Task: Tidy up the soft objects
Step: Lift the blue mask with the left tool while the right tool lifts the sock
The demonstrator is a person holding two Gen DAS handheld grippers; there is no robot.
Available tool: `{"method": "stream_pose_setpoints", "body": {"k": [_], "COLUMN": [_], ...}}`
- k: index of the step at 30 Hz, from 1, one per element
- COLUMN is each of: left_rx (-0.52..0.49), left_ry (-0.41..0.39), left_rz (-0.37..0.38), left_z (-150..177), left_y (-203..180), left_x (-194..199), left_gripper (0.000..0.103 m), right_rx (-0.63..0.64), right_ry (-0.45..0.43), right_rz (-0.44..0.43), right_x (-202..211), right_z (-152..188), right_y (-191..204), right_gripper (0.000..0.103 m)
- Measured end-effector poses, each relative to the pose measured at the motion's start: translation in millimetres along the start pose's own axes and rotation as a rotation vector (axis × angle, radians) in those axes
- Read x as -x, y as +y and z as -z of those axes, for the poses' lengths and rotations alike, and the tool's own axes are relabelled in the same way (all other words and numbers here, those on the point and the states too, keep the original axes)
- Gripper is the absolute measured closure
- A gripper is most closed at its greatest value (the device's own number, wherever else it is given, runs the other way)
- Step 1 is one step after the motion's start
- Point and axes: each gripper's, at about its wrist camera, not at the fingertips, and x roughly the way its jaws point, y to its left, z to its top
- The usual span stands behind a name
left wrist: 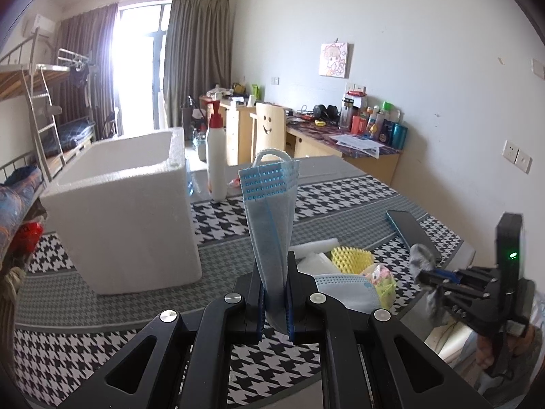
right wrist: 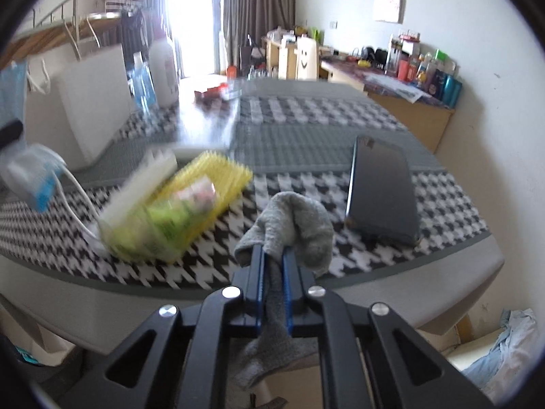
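My left gripper (left wrist: pixel 275 266) is shut on a folded blue face mask (left wrist: pixel 270 204) that stands upright above the houndstooth table. A white foam box (left wrist: pixel 126 214), open at the top, stands to its left. My right gripper (right wrist: pixel 274 255) is shut on a grey sock (right wrist: pixel 296 225) and holds it over the table's near edge; it also shows at the right of the left wrist view (left wrist: pixel 425 274). A pile of soft things lies between: another face mask (left wrist: pixel 344 289), a yellow foam net (right wrist: pixel 211 184), white foam (right wrist: pixel 143 180) and a yellow-green packet (right wrist: pixel 167 225).
A dark phone (right wrist: pixel 381 194) lies on the table right of the pile. A white pump bottle with a red top (left wrist: pixel 216 160) stands behind the foam box. A cluttered desk (left wrist: pixel 351 136) runs along the right wall, and a bunk bed (left wrist: pixel 41 126) stands at the left.
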Motion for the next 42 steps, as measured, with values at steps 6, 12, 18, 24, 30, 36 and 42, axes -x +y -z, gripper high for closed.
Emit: {"method": "stream_pose_setpoints", "body": {"k": [6, 12, 18, 24, 30, 36, 42], "left_rx": [0.003, 0.012, 0.024, 0.021, 0.009, -0.005, -0.010], "left_ry": [-0.038, -0.068, -0.110, -0.127, -0.133, -0.139, -0.149], "left_rz": [-0.003, 0.011, 0.019, -0.006, -0.016, -0.032, -0.049], "left_z": [-10.2, -20.0, -31.5, -38.3, -41.3, -44.5, -52.5], "left_y": [4.1, 7.0, 10.9, 10.5, 10.8, 13.2, 16.0], "left_x": [4.8, 12.9, 23.2, 20.8, 17.3, 12.9, 9.7], "left_gripper": [0.094, 0.094, 0.094, 0.094, 0.094, 0.094, 0.094], "right_rx": [0.023, 0.032, 0.037, 0.048, 0.042, 0.035, 0.029], "right_ry": [-0.087, -0.132, -0.177, -0.220, -0.243, -0.265, -0.288], "right_rz": [-0.004, -0.018, -0.033, -0.042, -0.065, -0.083, -0.107], "right_x": [26.0, 36.6, 47.8, 59.9, 64.5, 64.5, 64.4], "right_z": [-19.9, -36.8, -46.2, -53.2, -58.4, -65.4, -73.9], "right_y": [12.9, 21.2, 23.6, 29.7, 32.2, 32.9, 35.4], "right_gripper": [0.091, 0.091, 0.091, 0.091, 0.091, 0.090, 0.091]}}
